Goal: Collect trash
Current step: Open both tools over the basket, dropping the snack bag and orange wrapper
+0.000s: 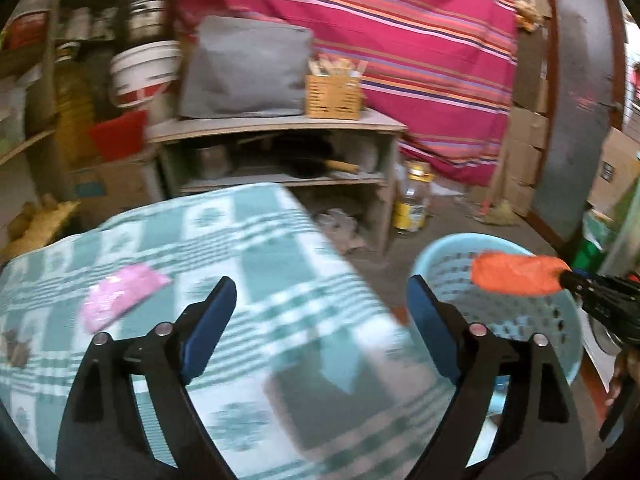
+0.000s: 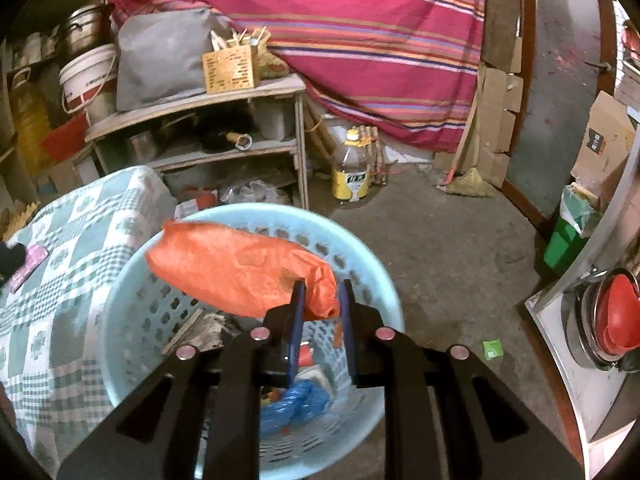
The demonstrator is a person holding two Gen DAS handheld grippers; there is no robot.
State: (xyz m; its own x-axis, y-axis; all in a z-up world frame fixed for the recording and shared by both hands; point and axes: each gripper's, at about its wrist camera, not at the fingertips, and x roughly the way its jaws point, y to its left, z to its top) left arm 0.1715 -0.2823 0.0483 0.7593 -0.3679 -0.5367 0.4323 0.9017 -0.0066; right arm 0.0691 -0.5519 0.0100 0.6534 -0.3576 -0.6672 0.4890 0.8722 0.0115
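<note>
My right gripper [image 2: 322,294] is shut on an orange plastic bag [image 2: 236,270] and holds it over a light blue perforated basket [image 2: 132,312]. The basket holds blue plastic [image 2: 294,404] and other scraps. In the left wrist view the orange bag [image 1: 516,274] hangs over the same basket [image 1: 532,320] at the right. My left gripper [image 1: 320,296] is open and empty above the table with the green checked cloth [image 1: 256,280]. A pink wrapper [image 1: 116,296] lies on the cloth to the left of the left gripper; it also shows in the right wrist view [image 2: 28,266].
A wooden shelf unit [image 2: 208,128] with a grey bag, a woven box and a white bucket stands behind the table. An oil bottle [image 2: 352,172] stands on the concrete floor. A small green scrap [image 2: 492,348] lies on the floor right of the basket. A green bin [image 2: 568,240] is at the right.
</note>
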